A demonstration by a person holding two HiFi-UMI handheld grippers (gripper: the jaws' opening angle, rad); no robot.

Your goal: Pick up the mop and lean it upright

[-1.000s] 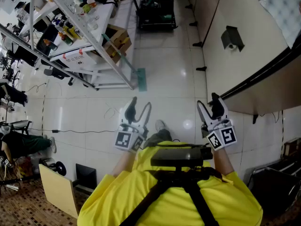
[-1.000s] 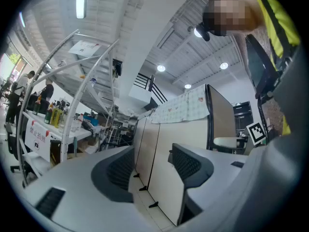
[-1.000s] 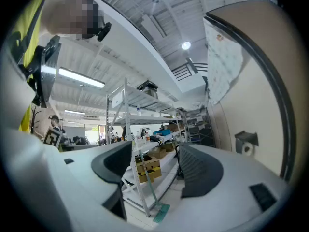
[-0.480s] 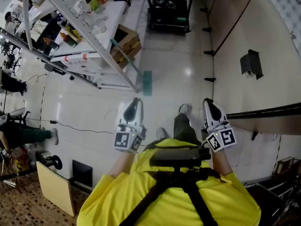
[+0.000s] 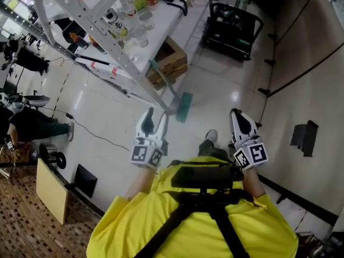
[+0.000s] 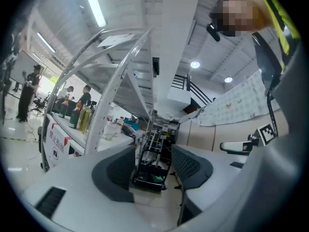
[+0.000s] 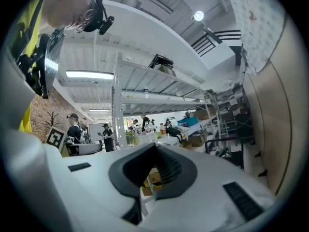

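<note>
Closing in, the left gripper (image 5: 156, 120) is just opening its jaws on nothing, the right gripper (image 5: 238, 117) is riding shut and empty, and the mop (image 5: 183, 107) is lying on the floor ahead with its handle under the rack (image 5: 97, 36), where lifting could snag it.

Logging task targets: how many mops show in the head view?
1: a green-headed mop with a thin handle, its head on the white tiled floor beside the brown cardboard box. More may be hidden.
</note>
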